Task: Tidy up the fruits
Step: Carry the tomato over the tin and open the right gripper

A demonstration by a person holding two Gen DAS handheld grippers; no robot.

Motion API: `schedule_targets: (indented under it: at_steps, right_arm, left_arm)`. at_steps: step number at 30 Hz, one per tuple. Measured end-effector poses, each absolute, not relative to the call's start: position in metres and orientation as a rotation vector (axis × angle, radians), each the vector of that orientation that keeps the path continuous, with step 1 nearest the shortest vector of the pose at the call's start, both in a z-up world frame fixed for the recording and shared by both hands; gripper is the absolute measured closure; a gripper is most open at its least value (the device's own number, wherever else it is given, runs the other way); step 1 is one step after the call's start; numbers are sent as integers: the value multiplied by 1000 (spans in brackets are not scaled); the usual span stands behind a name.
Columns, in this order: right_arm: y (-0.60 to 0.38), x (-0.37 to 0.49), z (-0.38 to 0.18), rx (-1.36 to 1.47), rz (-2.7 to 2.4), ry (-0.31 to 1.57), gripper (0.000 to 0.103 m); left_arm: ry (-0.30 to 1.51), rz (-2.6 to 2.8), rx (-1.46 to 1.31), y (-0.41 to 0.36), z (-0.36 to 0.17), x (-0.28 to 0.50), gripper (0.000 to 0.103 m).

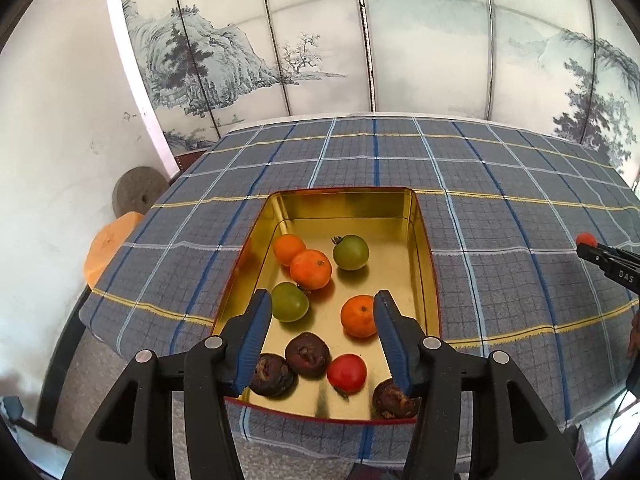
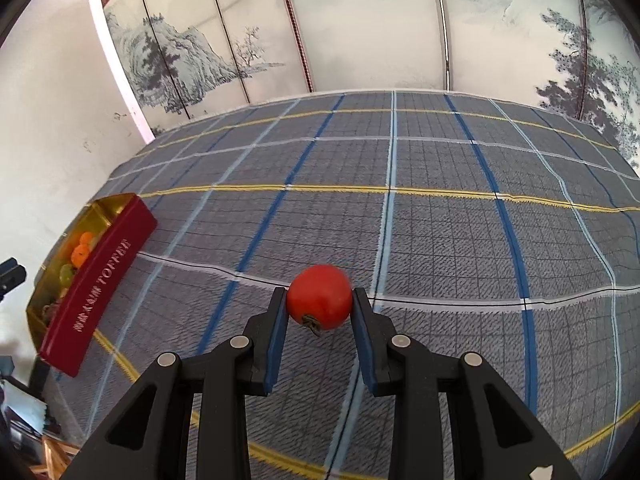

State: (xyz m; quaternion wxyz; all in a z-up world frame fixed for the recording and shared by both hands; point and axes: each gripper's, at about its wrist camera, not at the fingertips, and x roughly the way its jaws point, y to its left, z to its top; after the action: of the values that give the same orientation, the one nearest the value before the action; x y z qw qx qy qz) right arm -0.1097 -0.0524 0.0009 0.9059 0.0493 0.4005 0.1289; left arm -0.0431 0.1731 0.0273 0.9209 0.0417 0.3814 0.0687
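A gold tin tray (image 1: 344, 204) with red outer walls sits on the plaid table. It holds three oranges (image 1: 311, 269), two green tomatoes (image 1: 351, 252), a red tomato (image 1: 346, 373) and three dark brown fruits (image 1: 307, 354). My left gripper (image 1: 324, 342) is open and empty, hovering over the tray's near end. My right gripper (image 2: 320, 300) is shut on a red tomato (image 2: 320, 296) and holds it above the cloth, well right of the tray (image 2: 100, 272). The right gripper with its tomato also shows at the right edge of the left wrist view (image 1: 586, 240).
The blue-grey plaid tablecloth (image 2: 440, 220) covers the table. A painted folding screen (image 1: 360, 40) stands behind it. An orange stool (image 1: 108, 248) and a grey stone disc (image 1: 136, 192) lie left of the table by the white wall.
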Motion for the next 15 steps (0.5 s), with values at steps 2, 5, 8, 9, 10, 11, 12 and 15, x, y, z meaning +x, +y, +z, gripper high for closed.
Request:
schedule_targets:
  at_steps: [2,5,8,9,10,11,12,15]
  right_arm:
    - [-49,-114,6,101,279,817,74]
    - [-41,-120,15,103,309,803,74]
    - [-25,-125,25,96,352,789,74]
    - [-19,-126,29,98,372,788,74]
    - [-11,-127,32,98,397,784,74]
    - [-3,-128,36,93,417,781,74]
    - [8,-130,40,82,445,775,74]
    - [44,-134,51,56,534,771,74]
  left_arm:
    - [785,140,79,174,27,-46,49]
    - [789,143,75,176,25,-49,49]
    - [785,153,75,179,25,-52,49]
    - [785,155,73,179,25,-52,49]
    - [783,157,69,181,26,-52,49]
    - [781,158,65,182,26,-53,49]
    - [778,161,60,184,27,-54,49]
    - [779,165,50,188,27,-57,49]
